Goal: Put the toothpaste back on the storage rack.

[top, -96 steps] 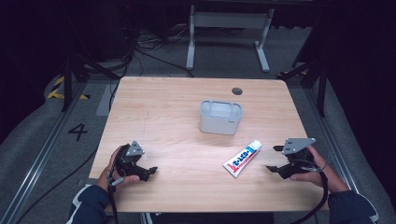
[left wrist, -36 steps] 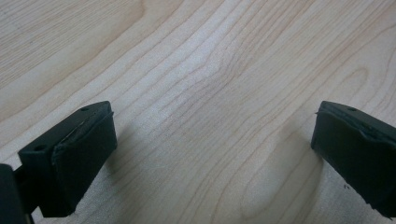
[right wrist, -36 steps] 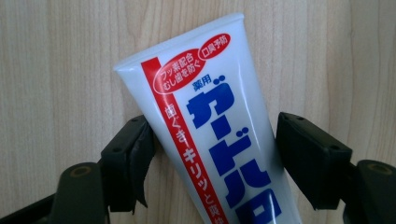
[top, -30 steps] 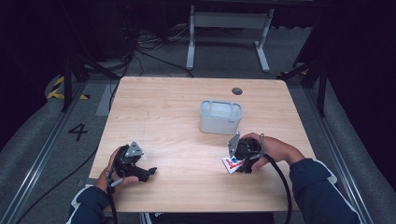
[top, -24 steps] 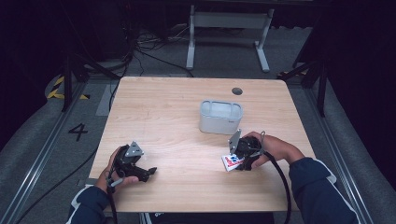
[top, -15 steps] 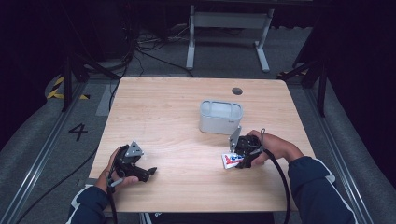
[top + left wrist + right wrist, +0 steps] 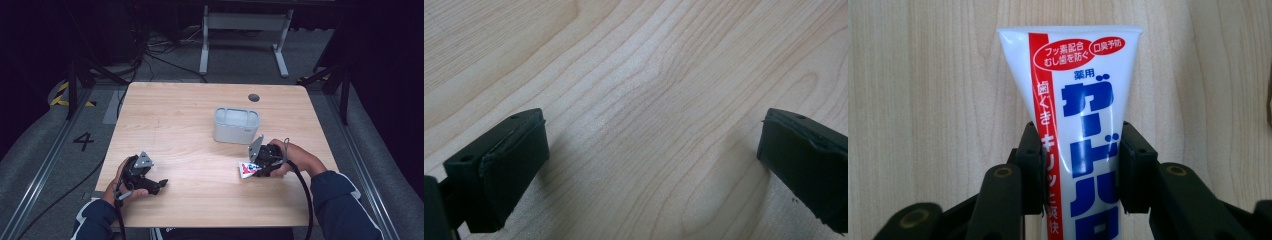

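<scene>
A white toothpaste tube (image 7: 1083, 105) with red and blue print lies flat on the wooden table (image 7: 185, 115), right of centre. My right gripper (image 7: 1080, 170) has just been closing and its pads now press both sides of the tube's body. From above, that gripper (image 7: 257, 167) covers most of the tube (image 7: 245, 170), whose flat end sticks out to the left. My left gripper (image 7: 159, 185) rests near the front left of the table. Its jaws stand wide apart (image 7: 654, 165) over bare wood, with nothing between them.
A grey open-topped box (image 7: 236, 125) stands upright on the table just behind the right gripper. A small round hole (image 7: 254, 97) sits near the table's far edge. Beyond the table are dark floor, cables and a white metal frame (image 7: 245, 30).
The right hand came in from the table's right edge to the tube and the jaws closed on it. The left hand and gripper have stayed put.
</scene>
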